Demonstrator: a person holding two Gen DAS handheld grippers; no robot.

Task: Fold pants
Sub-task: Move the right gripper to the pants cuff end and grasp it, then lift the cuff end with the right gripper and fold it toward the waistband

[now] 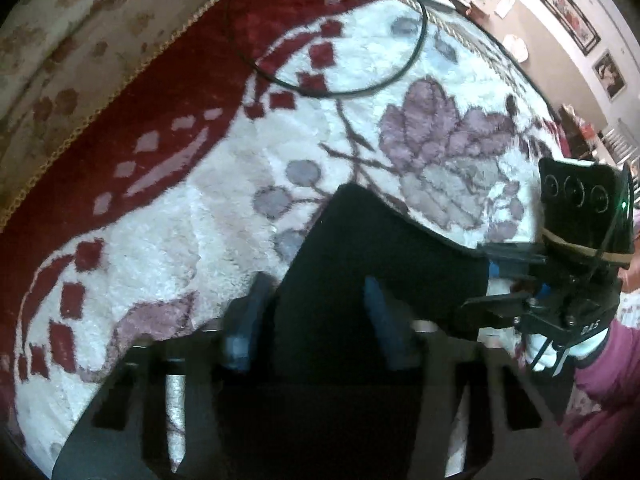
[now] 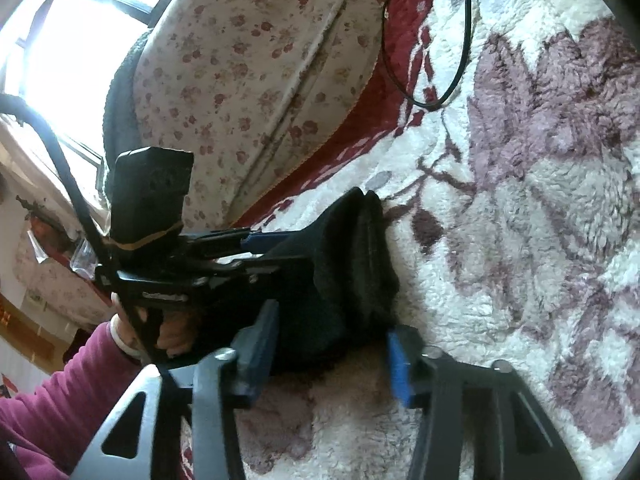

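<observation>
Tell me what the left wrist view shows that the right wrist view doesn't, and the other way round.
Only the left wrist view: framed pictures on a far wall, and the right gripper at the black pants.

Only the right wrist view: a bright window, a flowered cushion, and the left gripper at the pants.

Both: the pants between each camera's own fingers, the flowered fleece blanket with its red border, a looped black cable, a pink sleeve.

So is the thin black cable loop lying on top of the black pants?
No, the thin black cable loop rests on the fluffy floral blanket, apart from the black pants.
</observation>
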